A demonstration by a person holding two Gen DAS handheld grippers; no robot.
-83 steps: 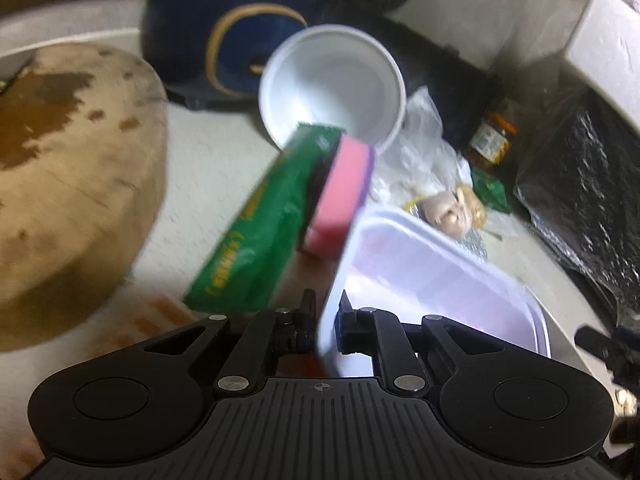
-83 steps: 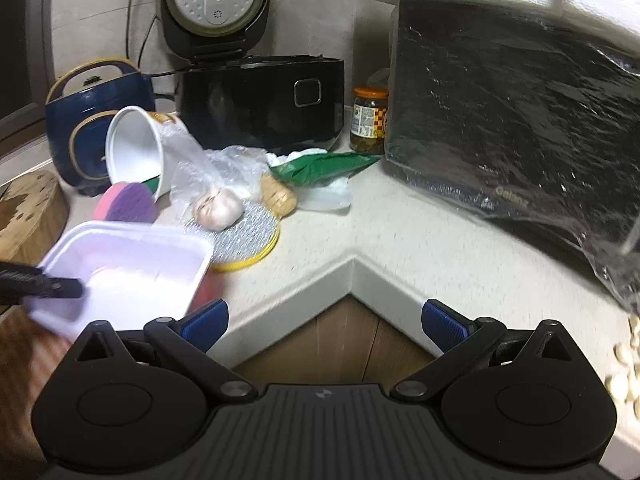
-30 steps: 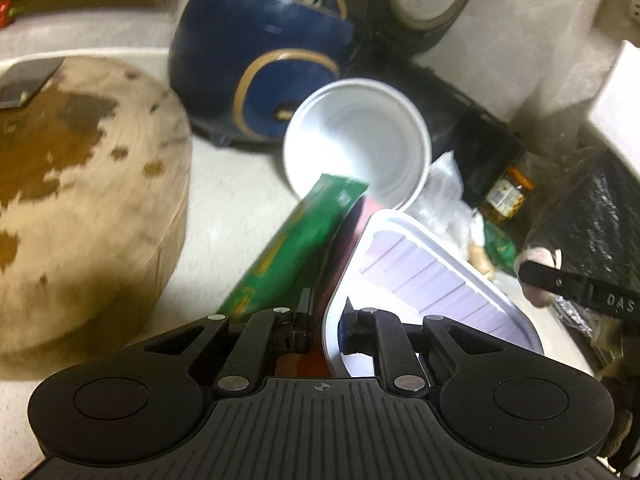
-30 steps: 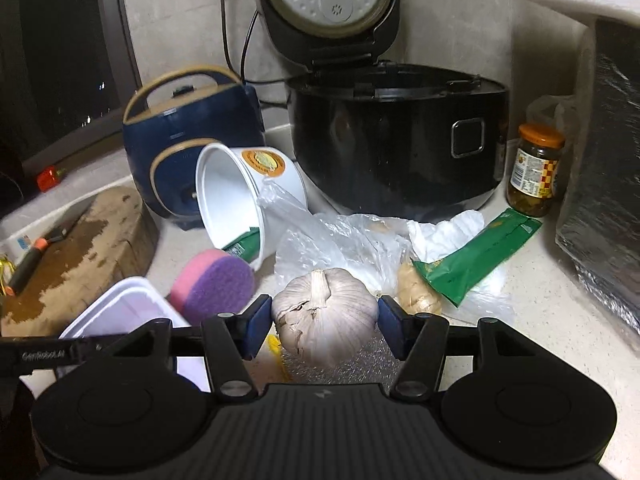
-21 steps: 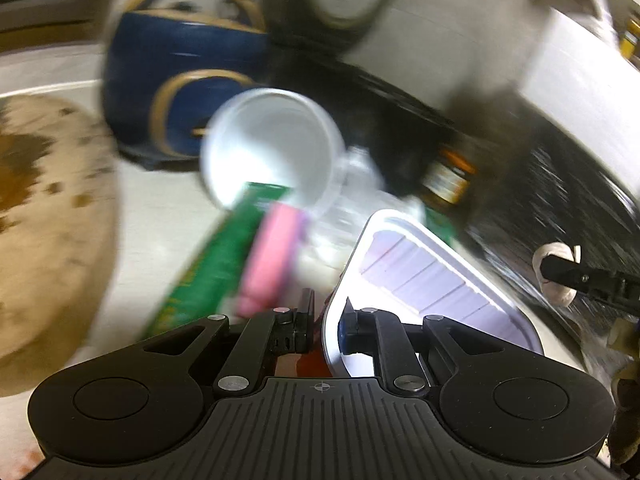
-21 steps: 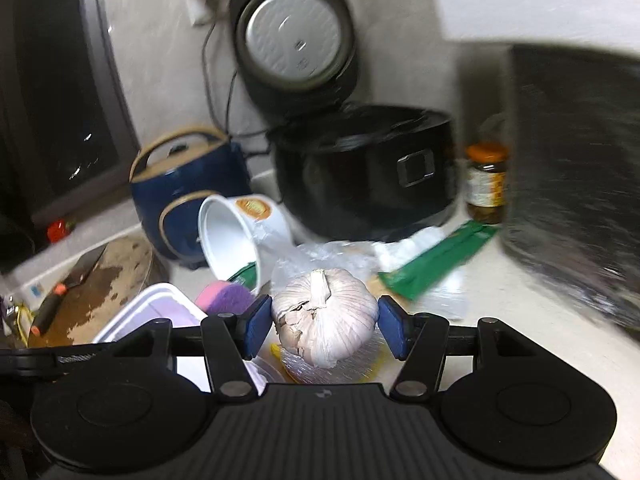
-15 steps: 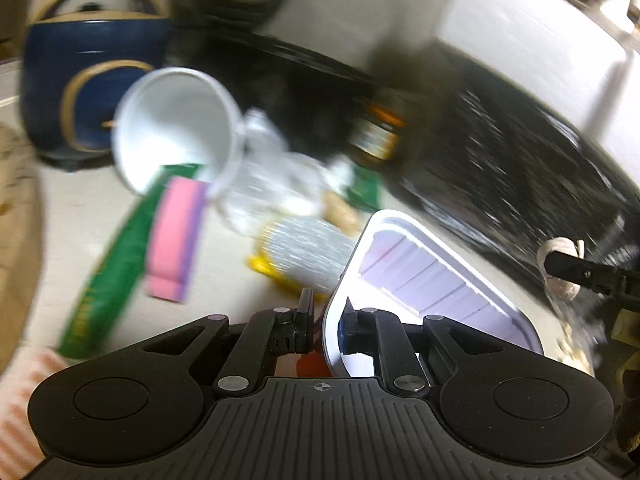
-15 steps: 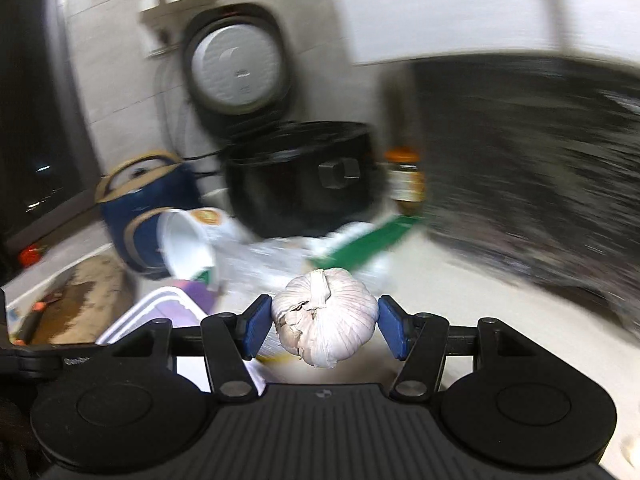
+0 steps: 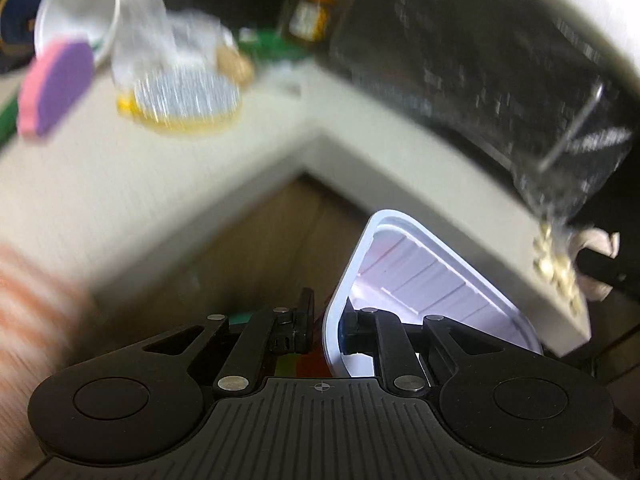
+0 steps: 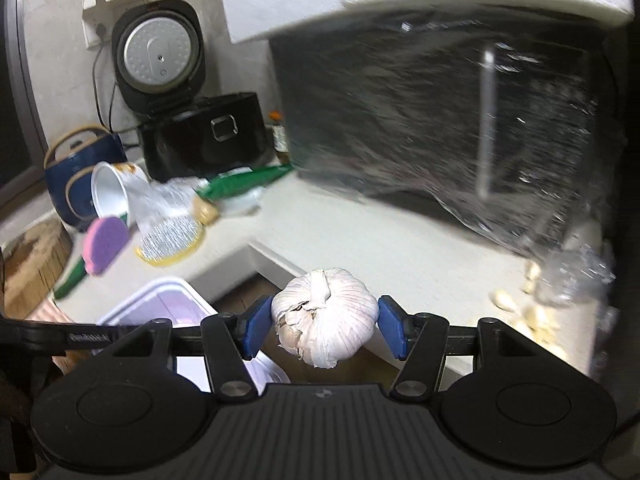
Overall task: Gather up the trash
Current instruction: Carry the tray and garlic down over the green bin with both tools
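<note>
My left gripper point(image 9: 326, 320) is shut on the rim of a white foam tray point(image 9: 424, 276), which it holds in the air in front of the counter's inner corner. The same tray point(image 10: 160, 300) shows at the lower left of the right wrist view. My right gripper point(image 10: 324, 316) is shut on a whole garlic bulb point(image 10: 324, 316), its blue pads point(image 10: 256, 320) pressing both sides. The bulb point(image 9: 596, 256) appears at the right edge of the left wrist view. A tipped white cup point(image 10: 108, 196), clear plastic wrap point(image 10: 160, 200) and a green packet point(image 10: 244, 184) lie on the counter.
The counter point(image 10: 380, 240) also holds a pink and purple sponge point(image 10: 106, 248), a silver-and-yellow scrubber point(image 10: 172, 240), a black rice cooker point(image 10: 204, 136), a blue kettle point(image 10: 76, 160), a wooden chopping block point(image 10: 32, 256), loose garlic cloves point(image 10: 532, 312) and a film-wrapped black appliance point(image 10: 440, 120).
Both grippers have swung right, away from the clutter and out over the counter's inner corner, still gripping the tray and the garlic bulb. The cup and sponge now sit at the far left.
</note>
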